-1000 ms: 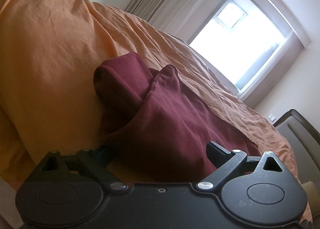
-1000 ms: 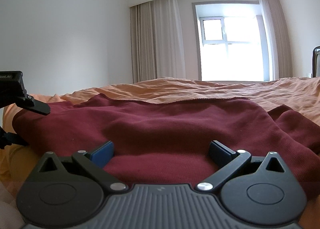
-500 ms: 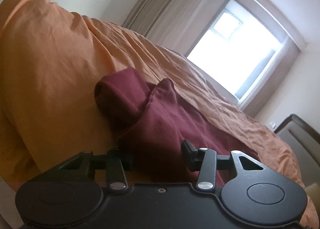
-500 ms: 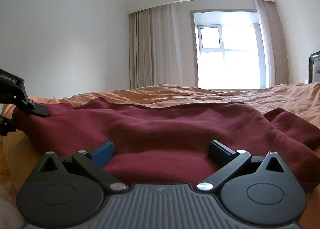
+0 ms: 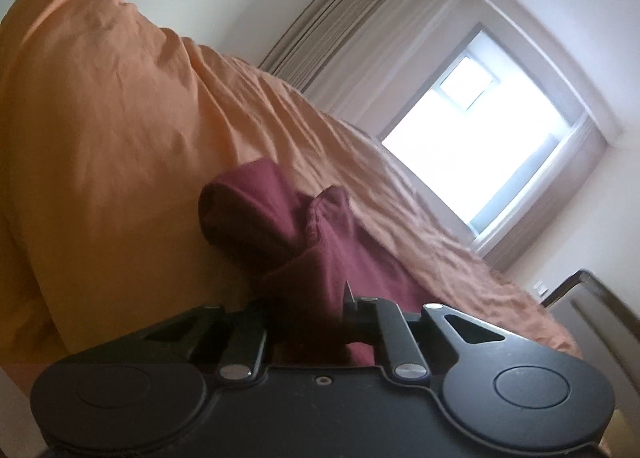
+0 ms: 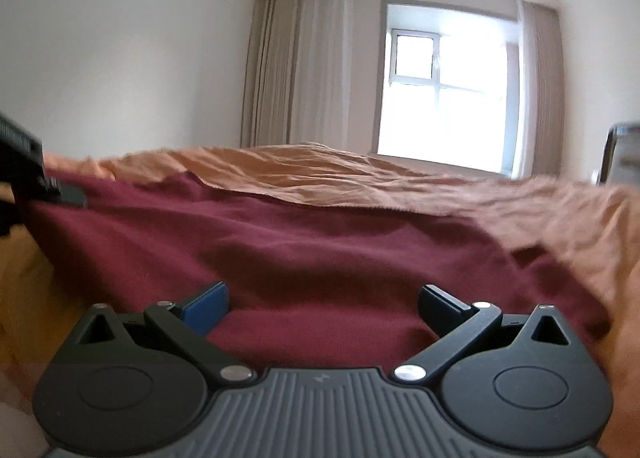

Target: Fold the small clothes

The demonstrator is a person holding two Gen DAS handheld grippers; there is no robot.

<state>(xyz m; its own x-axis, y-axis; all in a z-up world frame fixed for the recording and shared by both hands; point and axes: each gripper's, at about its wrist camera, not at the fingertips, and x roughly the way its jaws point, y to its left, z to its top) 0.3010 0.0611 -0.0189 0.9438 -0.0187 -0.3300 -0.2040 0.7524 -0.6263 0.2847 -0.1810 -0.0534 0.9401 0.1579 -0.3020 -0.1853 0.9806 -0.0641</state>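
A dark red garment (image 6: 304, 254) lies spread on an orange bedsheet (image 6: 344, 174). In the left wrist view a bunched edge of the same garment (image 5: 304, 230) runs between the fingers of my left gripper (image 5: 310, 322), which is shut on the cloth. My right gripper (image 6: 322, 300) stands open at the garment's near edge, with cloth lying between its blue pad (image 6: 206, 306) and dark pad (image 6: 442, 308). The left gripper (image 6: 44, 182) also shows at the far left of the right wrist view, on the garment's left corner.
The orange sheet (image 5: 120, 130) rises in a wrinkled mound on the left. A bright window (image 6: 444, 98) with beige curtains (image 6: 296, 66) stands behind the bed. A dark chair frame (image 5: 584, 290) sits at the right edge.
My left gripper went from open to shut on the garment's edge. The right wrist view has tilted and shifted over the cloth, its fingers still apart.
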